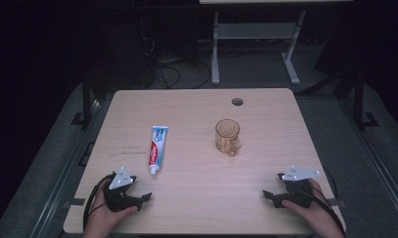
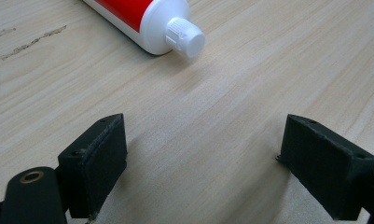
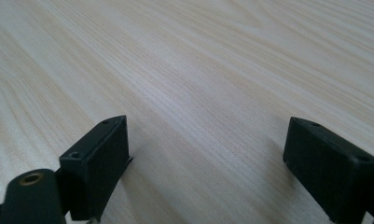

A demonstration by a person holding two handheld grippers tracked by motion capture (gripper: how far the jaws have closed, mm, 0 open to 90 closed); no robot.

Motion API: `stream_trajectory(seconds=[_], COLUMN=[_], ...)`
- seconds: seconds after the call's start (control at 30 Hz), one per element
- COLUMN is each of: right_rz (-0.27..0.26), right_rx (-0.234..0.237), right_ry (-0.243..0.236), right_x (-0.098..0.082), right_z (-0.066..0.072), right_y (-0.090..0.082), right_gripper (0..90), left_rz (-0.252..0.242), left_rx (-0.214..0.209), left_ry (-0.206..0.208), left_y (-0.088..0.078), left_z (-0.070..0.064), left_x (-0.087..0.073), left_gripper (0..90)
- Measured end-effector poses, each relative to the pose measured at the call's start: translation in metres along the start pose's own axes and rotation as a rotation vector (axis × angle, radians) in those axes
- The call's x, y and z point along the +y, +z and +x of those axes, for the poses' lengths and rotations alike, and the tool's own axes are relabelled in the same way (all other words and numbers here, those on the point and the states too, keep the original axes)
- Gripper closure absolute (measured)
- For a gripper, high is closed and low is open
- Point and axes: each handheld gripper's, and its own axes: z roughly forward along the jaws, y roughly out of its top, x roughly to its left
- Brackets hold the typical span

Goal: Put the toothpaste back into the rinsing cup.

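Pale wood table (image 1: 196, 198): I am holding both grippers wide open, empty; the red-white toothpaste tube (image 1: 157, 148) is lying lengthwise, cap nearest my left gripper (image 1: 146, 197); right gripper (image 1: 266, 195) sits well apart
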Motion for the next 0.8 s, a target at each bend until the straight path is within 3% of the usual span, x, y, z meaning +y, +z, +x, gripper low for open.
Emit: stream_trajectory(seconds=[0.23,0.27,0.33,0.6,0.67,0.7,0.8], right_rz=[-0.001,-0.001,-0.001,-0.001,0.000,0.000,-0.003], right_rx=[0.000,0.000,0.000,-0.001,-0.001,-0.001,-0.002], right_ry=[0.000,0.000,0.001,0.002,0.004,0.004,0.003], right_x=[0.000,0.000,0.000,0.000,0.000,0.000,0.000], right_z=[0.000,0.000,0.000,0.000,0.000,0.000,0.000], right_y=[0.000,0.000,0.000,0.000,0.000,0.000,0.000], right_gripper=[13.3,13.3,13.3,13.3,13.3,13.3,13.3], left_rz=[-0.001,-0.005,0.000,-0.028,-0.036,-0.033,-0.028], left_rx=[0.004,0.005,-0.011,-0.016,-0.032,-0.034,-0.054], left_ry=[-0.003,-0.003,-0.022,-0.036,-0.049,-0.046,-0.063], left_y=[-0.001,-0.002,-0.005,-0.017,-0.019,-0.020,-0.023], left_z=[0.000,-0.001,-0.001,-0.003,-0.002,-0.002,0.000], left_x=[0.000,0.000,0.001,0.010,0.012,0.013,0.019], left_gripper=[14.9,21.6,26.7,40.2,51.1,51.1,62.3])
